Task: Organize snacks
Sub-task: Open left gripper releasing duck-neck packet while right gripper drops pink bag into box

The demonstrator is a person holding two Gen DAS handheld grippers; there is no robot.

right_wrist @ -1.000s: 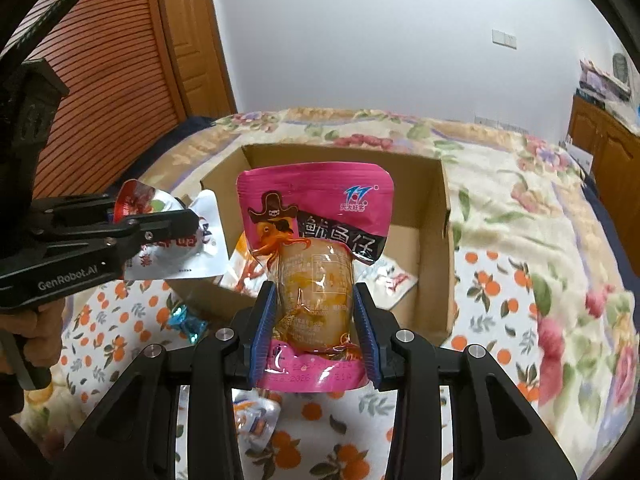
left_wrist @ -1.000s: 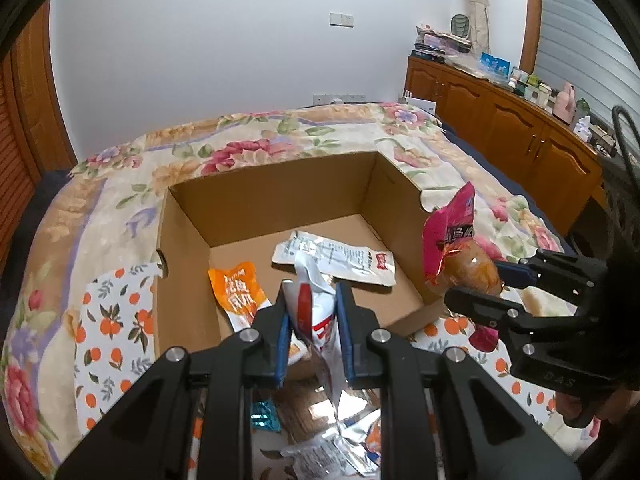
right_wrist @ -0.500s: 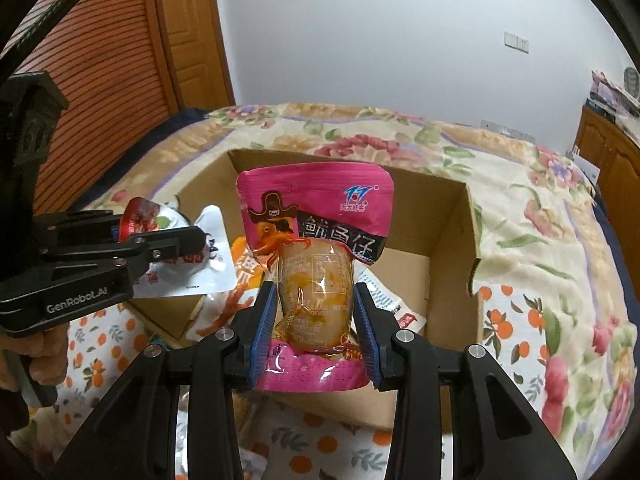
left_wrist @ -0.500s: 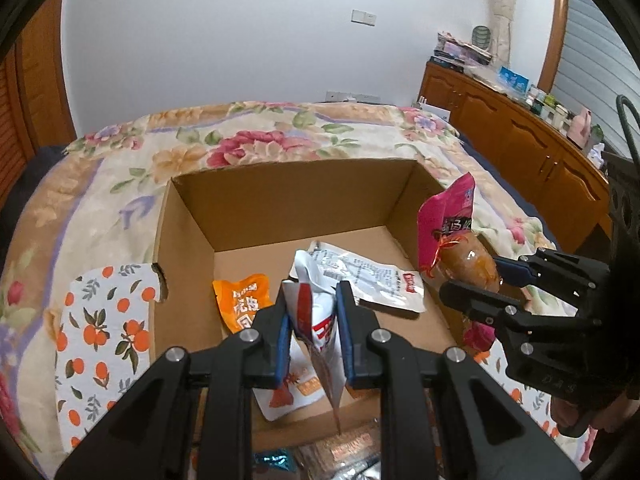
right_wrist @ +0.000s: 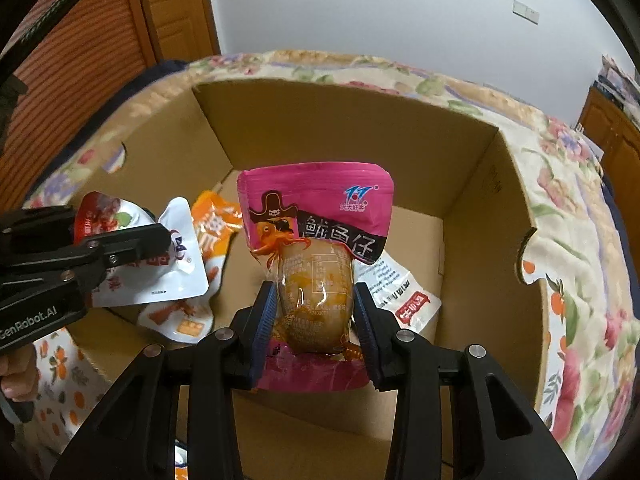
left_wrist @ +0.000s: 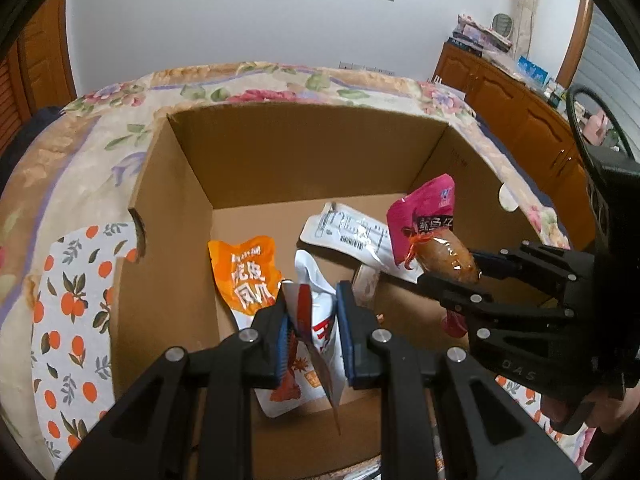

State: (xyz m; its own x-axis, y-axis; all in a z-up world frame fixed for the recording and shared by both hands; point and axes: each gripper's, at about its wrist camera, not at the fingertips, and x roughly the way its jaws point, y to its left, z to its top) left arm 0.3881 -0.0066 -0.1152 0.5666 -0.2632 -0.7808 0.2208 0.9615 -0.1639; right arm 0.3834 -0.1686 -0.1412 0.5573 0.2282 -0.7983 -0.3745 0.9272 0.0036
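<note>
An open cardboard box sits on a floral bedspread. My left gripper is shut on a white and red snack pouch, held edge-on over the box's near side; the right wrist view shows that pouch in the left gripper. My right gripper is shut on a pink squid snack pack, upright above the box floor; the left wrist view shows it at the right. On the box floor lie an orange pouch and a white pouch.
A white cloth with orange fruit print lies left of the box. Wooden cabinets line the right wall, with clutter on top. A slatted wooden door stands at the left. A hand grips the left tool.
Both grippers have moved forward and down, from in front of the box to over its inside, each still holding its snack. The loose snacks on the cloth have dropped out of view.
</note>
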